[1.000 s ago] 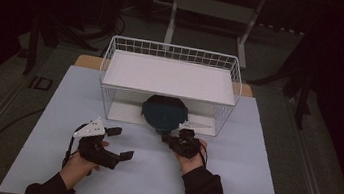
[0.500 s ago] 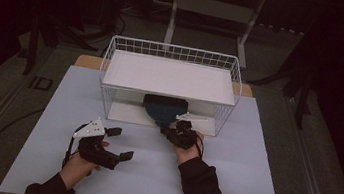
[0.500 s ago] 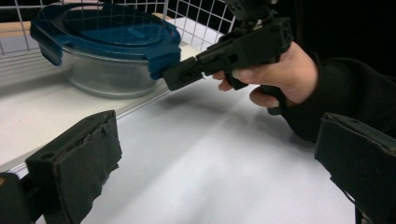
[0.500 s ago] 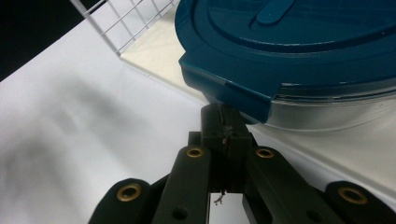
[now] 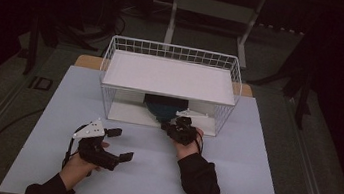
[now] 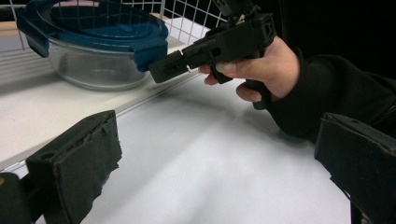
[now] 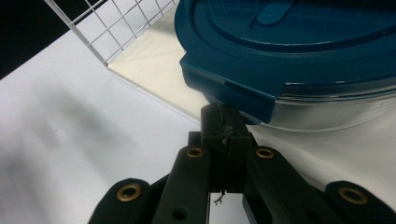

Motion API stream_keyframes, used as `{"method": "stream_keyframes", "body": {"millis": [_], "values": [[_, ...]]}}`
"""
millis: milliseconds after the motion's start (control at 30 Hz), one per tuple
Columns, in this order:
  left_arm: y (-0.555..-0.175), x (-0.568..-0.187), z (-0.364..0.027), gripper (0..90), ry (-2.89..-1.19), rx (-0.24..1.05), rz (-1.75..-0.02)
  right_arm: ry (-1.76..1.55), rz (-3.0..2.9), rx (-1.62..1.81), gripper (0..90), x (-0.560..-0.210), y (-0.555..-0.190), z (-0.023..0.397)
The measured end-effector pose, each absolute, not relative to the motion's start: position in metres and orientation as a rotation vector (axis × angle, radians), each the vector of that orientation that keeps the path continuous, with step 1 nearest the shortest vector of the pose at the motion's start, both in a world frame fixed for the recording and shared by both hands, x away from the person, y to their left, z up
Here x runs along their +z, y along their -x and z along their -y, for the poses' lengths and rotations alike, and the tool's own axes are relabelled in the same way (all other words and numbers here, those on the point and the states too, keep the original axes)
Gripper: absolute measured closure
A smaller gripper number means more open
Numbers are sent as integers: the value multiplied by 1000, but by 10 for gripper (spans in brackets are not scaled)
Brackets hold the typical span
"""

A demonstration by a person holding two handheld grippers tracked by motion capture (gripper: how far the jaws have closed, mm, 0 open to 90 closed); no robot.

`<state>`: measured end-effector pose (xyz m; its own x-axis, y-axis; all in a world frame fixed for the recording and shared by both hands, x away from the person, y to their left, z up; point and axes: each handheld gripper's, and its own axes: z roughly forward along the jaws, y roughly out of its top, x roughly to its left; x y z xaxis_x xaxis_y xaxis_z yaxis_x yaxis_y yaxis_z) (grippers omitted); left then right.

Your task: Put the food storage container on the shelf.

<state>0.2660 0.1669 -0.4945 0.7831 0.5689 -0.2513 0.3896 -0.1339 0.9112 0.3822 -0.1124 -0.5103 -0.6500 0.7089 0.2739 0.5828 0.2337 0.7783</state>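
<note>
Looking down from the high view, a white wire-mesh shelf rack (image 5: 170,79) stands at centre frame on a pale table surface (image 5: 249,188). Beneath its top board sits a round clear glass container with a dark blue clip lid (image 5: 161,106). The right gripper (image 5: 179,128), at centre, points into the rack's open front, its tips at the container's near edge. The left gripper (image 5: 116,144) rests at lower left, well apart from the rack, its jaws spread with nothing between them.

From the left gripper view, two black padded jaws stand wide apart at the lower corners. The container (image 6: 95,44) occupies the upper left on the rack's white base; the right gripper (image 6: 161,72), held in a hand (image 6: 264,70), meets a lid clip with its tip.

From the right gripper view, the jaws are pressed together at lower centre, their tip (image 7: 224,128) touching the underside of the blue clip of the lid (image 7: 299,46), which sits at upper right.
</note>
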Motion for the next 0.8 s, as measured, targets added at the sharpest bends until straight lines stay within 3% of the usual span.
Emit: {"method": "stream_keyframes", "body": {"millis": [233, 400, 633, 700, 800], "values": [[-266, -494, -167, 4, -1754, 182, -751, -1254, -2347, 1387, 898, -511, -381, 116], [-265, -493, -167, 4, -1751, 184, -747, -1217, -2358, 1408, 822, -510, -372, 114], [-262, -490, -165, 4, -1743, 187, -739, -1193, -2318, 1496, 444, -502, -355, 127], [-261, -491, -162, 4, -1755, 184, -733, -1175, -2318, 1533, 289, -500, -351, 132], [-261, -491, -161, 4, -1759, 184, -730, -1156, -2344, 1590, 160, -497, -349, 141]]}}
